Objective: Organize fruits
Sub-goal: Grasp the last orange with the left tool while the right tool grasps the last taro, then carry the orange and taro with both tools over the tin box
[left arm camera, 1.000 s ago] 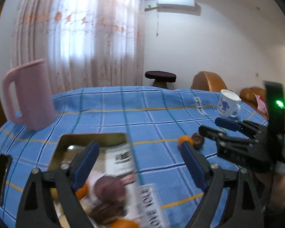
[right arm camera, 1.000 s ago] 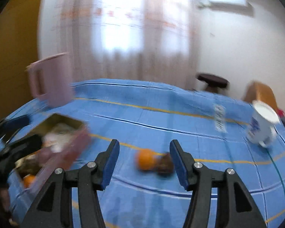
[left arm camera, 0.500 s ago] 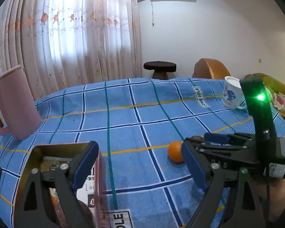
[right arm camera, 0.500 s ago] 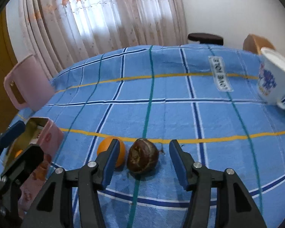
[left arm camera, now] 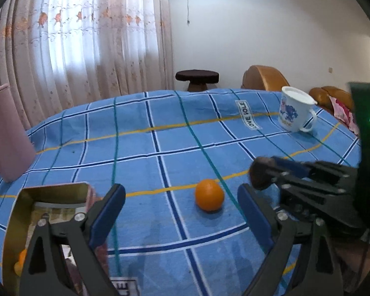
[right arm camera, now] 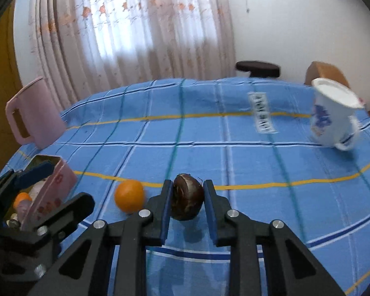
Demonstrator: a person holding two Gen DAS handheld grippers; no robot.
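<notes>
My right gripper (right arm camera: 187, 198) is shut on a dark brown fruit (right arm camera: 187, 201) and holds it just above the blue checked tablecloth (right arm camera: 209, 128). An orange (right arm camera: 129, 195) lies on the cloth just left of it; it also shows in the left wrist view (left arm camera: 209, 194). My left gripper (left arm camera: 181, 212) is open and empty, with the orange ahead between its fingers. The right gripper (left arm camera: 266, 175) with the brown fruit (left arm camera: 259, 172) shows at the right of that view. A pink box with a gold inside (left arm camera: 19, 212) holds fruits at the left; it also shows in the right wrist view (right arm camera: 59, 175).
A pink pitcher (left arm camera: 5, 135) stands at the far left of the table. A white mug with a blue print (left arm camera: 293, 111) stands at the far right. A dark stool (left arm camera: 197, 79) and brown chairs (left arm camera: 264, 79) stand behind the table.
My right gripper has closed on the brown fruit beside the orange and lifted it slightly. My left gripper has swung away from the box toward the orange.
</notes>
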